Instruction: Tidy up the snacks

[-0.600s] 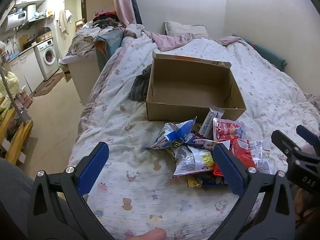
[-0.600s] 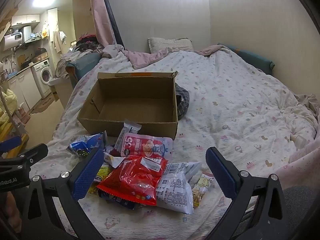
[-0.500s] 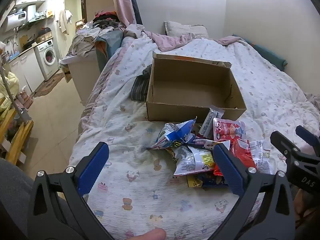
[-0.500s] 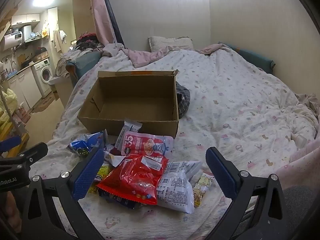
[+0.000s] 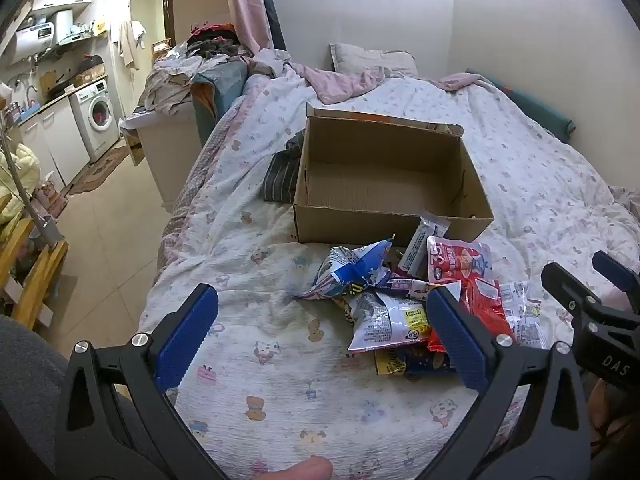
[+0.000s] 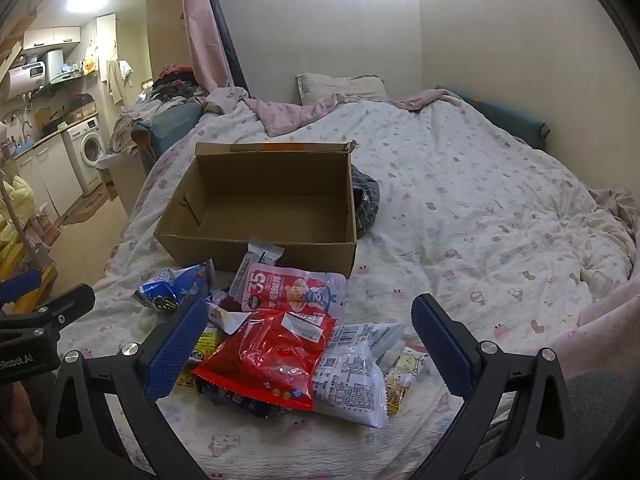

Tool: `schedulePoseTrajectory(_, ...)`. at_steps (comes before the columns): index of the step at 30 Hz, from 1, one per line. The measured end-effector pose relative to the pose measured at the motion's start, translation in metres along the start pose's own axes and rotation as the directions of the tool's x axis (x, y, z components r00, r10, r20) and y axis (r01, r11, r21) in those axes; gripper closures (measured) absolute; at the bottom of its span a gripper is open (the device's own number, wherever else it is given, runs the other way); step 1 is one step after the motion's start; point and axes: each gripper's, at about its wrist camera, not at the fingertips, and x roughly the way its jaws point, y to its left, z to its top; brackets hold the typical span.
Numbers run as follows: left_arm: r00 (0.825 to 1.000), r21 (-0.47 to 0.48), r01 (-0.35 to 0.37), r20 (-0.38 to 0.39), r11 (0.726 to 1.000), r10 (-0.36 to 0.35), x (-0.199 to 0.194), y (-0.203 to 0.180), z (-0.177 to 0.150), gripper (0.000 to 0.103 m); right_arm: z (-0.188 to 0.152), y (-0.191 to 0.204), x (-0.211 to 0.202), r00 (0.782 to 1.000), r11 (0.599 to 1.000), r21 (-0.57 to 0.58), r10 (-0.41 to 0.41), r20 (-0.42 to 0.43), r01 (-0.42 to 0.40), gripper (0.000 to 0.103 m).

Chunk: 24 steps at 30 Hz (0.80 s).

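Left gripper (image 5: 320, 336): lowest part of the left wrist view; its blue fingers (image 5: 186, 336) are spread wide and hold nothing. It hangs over bare bedsheet (image 5: 256, 360), with the snack heap at its right finger.

Right gripper (image 6: 308, 344): bottom of the right wrist view; fingers spread wide, empty, framing the heap from above. I cannot tell if they touch any packet.

Snack pile (image 6: 280, 332): lower centre of the right wrist view, on the sheet just in front of the box. All packets lie loose and overlapping.

Red bag (image 6: 268, 360): on top of the heap, between the right gripper's fingers. Its long axis runs diagonally, from lower left to upper right of the frame.

White packet (image 6: 352, 372): just right of the red bag, partly under it, lying flat.

Pink pouch (image 6: 296, 292): behind the red bag, flat, its long axis across the frame; the print "35" reads upright.

Blue-white bag (image 5: 356, 272): left side of the heap, crumpled, one corner pointing up.

Slim white packet (image 6: 256, 260): leaning against the box's front wall, long axis nearly upright.

Cardboard box (image 6: 260, 248): centre of the frame, open on top; its long side runs across the frame. Its floor looks bare.

Progress: in my judgement nothing is sorted yet; every snack is outside the box, so the whole work remains.
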Motion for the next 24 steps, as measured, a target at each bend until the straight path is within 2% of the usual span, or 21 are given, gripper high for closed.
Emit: schedulePoseTrajectory(24, 1.000, 0.000, -0.002, 0.002, 1.000, 0.002, 0.0040, -0.0007, -0.0005, 0.000, 0.0007, -0.0011, -0.0009, 1.000, 1.000, 0.001, 0.001, 0.002, -0.001, 0.000)
